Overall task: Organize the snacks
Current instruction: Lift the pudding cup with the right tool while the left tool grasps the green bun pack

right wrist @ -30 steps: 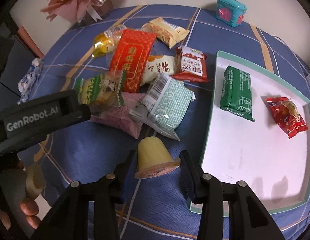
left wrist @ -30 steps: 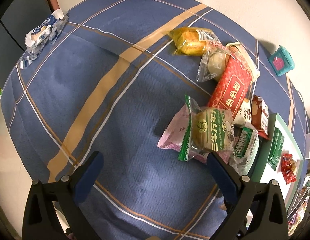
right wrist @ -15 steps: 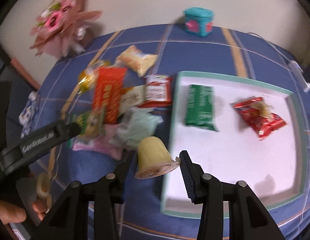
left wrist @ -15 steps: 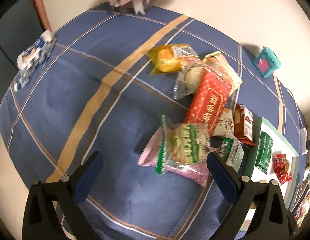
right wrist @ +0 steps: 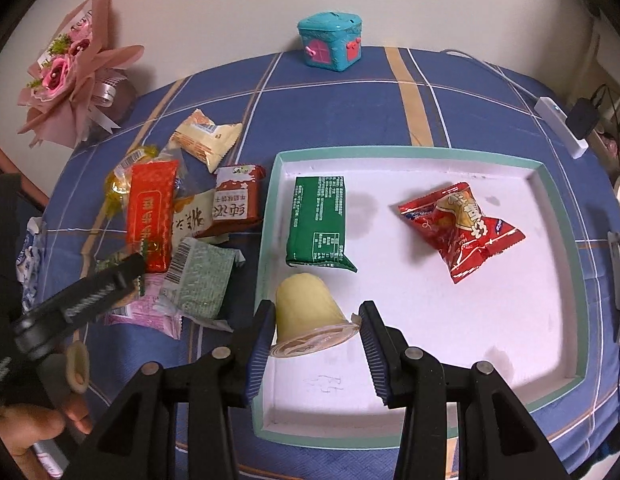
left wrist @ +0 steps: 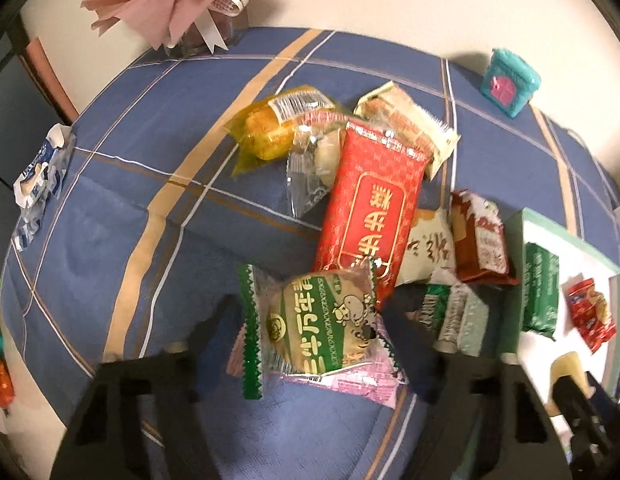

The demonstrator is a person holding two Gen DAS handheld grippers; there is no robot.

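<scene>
The right tool (right wrist: 315, 334) pinched a pale yellow plastic jelly cup (right wrist: 308, 320) by its sides, lid end toward the camera, above the near-left corner of a shallow white tray with a mint-green rim (right wrist: 565, 240). Two snacks lay in that tray, well apart: a dark green packet (right wrist: 317, 226) printed with white text too small to read, and a crumpled red pouch (right wrist: 461, 230). The left tool (left wrist: 310, 344), blurred, had its jaws closing with a round cake in a green-and-clear wrapper (left wrist: 321, 326) between them; whether the pads pressed it could not be told. That cake, lettered in white Chinese characters, rested on a pink packet (left wrist: 361, 384) in the loose pile left of the tray. Also in the pile: one long red packet with gold Chinese characters (left wrist: 369, 212), one yellow-wrapped cake (left wrist: 278, 128), one clear wrapper (left wrist: 310, 172), one cream packet (left wrist: 409, 128), one white packet with black brush script (left wrist: 431, 248), one brown-and-white packet (left wrist: 479, 236) and one pale green barcoded packet (left wrist: 455, 316). All sat on a counter under a blue plaid cloth (right wrist: 349, 108), with a teal toy house box (right wrist: 331, 40) and a pink paper bouquet (right wrist: 70, 80) at the far edge.
</scene>
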